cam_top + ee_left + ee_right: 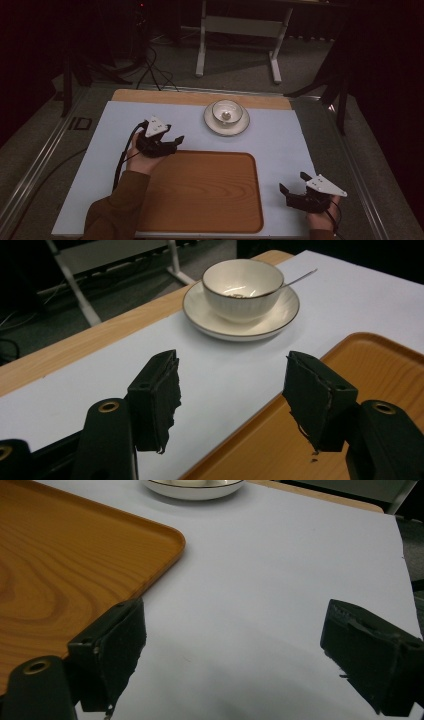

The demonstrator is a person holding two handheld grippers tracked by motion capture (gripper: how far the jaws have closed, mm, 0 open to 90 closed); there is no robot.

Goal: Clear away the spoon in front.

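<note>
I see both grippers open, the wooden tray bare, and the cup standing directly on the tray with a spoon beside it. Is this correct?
Not quite: the cup does not stand on the tray. It sits on a saucer on the white table cover, beyond the tray's far edge, as the high view shows. The rest holds: left gripper and right gripper are open, the tray is bare, and a spoon rests beside the cup.

The small thing inside the cup (pixel 226 113) is too tiny to tell in the high view. In the right gripper view, the top edge cuts off most of the saucer (pixel 194 488). The cup hides most of the spoon (pixel 298 278) in the left gripper view.
</note>
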